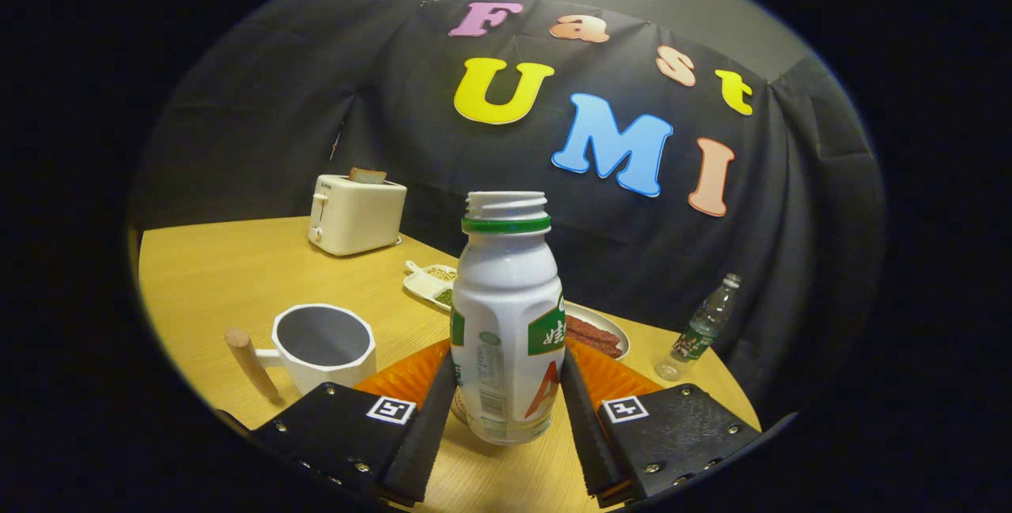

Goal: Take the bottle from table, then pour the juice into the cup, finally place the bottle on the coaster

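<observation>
Gripper (506, 398): both fingers pressed on upright, uncapped bottle (506, 315) | cup (324, 345): just left of fingers | coaster (609, 379): beyond them

A toaster (356, 215), a seed tray (428, 282), a meat plate (601, 331) and a clear bottle (701, 329) stand on the table (213, 276).

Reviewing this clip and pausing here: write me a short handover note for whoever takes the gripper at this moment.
Gripper: fingers closed on the white bottle, one on each side; cap is off.
Bottle upright, its base at the table; whether it is lifted I cannot tell.
Cup beside the near finger, looks empty.
Orange coaster lies just behind the bottle.
Done: grasp.
Left: pour into cup, set bottle on coaster.
</observation>
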The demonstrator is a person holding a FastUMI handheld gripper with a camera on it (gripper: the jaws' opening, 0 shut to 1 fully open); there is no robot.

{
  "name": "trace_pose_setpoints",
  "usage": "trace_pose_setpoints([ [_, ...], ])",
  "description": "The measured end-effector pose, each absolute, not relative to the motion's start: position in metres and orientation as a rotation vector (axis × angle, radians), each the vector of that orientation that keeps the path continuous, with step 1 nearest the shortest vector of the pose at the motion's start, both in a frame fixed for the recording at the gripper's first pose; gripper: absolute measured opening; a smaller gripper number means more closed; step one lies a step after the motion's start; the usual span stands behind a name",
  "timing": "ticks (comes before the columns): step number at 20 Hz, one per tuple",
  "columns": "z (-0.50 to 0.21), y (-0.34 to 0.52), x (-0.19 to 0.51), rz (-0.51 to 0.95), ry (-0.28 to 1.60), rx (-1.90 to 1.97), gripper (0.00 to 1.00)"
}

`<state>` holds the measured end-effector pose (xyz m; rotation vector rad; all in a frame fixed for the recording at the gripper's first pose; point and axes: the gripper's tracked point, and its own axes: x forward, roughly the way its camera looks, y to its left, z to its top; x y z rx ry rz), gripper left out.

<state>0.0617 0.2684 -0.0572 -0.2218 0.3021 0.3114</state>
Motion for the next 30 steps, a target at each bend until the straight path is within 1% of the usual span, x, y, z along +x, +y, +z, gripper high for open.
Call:
trace_pose_setpoints([
  [4, -0.067, 0.265, 0.065, 0.32, 0.319, -0.109, 0.71],
  [9, -0.076, 0.258, 0.075, 0.285, 0.332, -0.031, 0.71],
  [17, -0.085, 0.266, 0.096, 0.289, 0.342, -0.006, 0.71],
  [22, -0.095, 0.266, 0.107, 0.275, 0.38, -0.015, 0.71],
  [30, -0.101, 0.261, 0.112, 0.262, 0.375, 0.03, 0.71],
])
